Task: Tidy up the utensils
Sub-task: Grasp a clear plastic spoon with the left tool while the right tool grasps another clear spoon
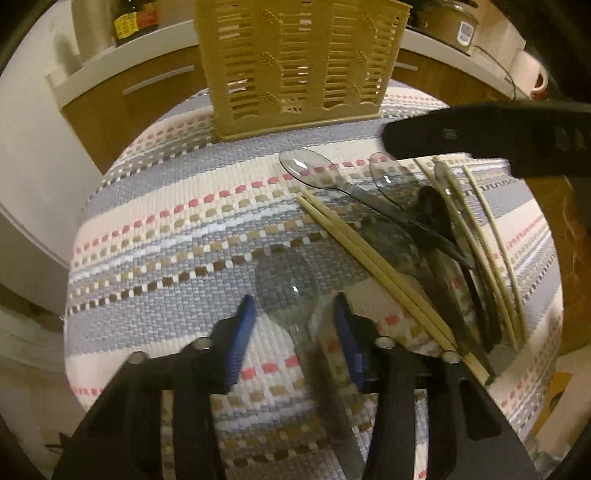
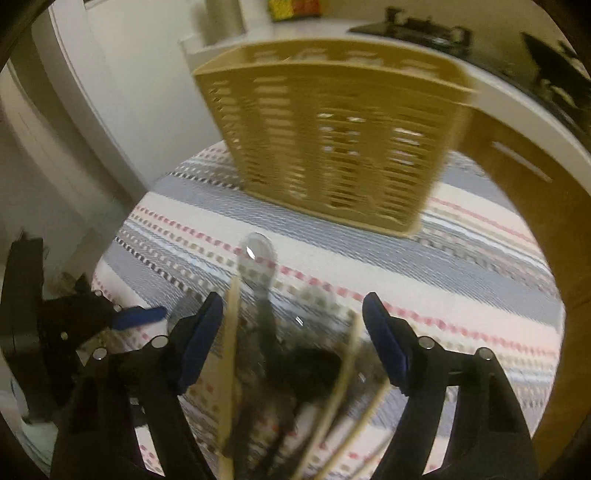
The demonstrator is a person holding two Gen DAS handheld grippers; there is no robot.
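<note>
On the striped surface, before the basket (image 1: 299, 62) at its far edge, the left gripper (image 1: 295, 325) has its jaws open around a light, slippery clear spoon (image 1: 286, 286), best pinched at its handle, while the right gripper (image 2: 291, 332) hovers wide open over the utensil pile (image 2: 295, 369).

Warm, yellowish indoor light over everything here. The surface is draped in a woven striped cloth of grey-blue and cream bands with rows of pink and tan squares (image 1: 177, 206). Behind it runs a white countertop (image 1: 110, 61) over brown wooden cabinet fronts with slim metal bar handles (image 1: 157, 79). Up on that counter, a dark bottle with a yellow and red label (image 1: 135, 20) at the left, a round beige cooker with a small white display (image 1: 448, 20) at the right, its dark cord trailing down. A plain white wall panel (image 2: 122, 92) closes off the left side; the right wrist view is blurred.
</note>
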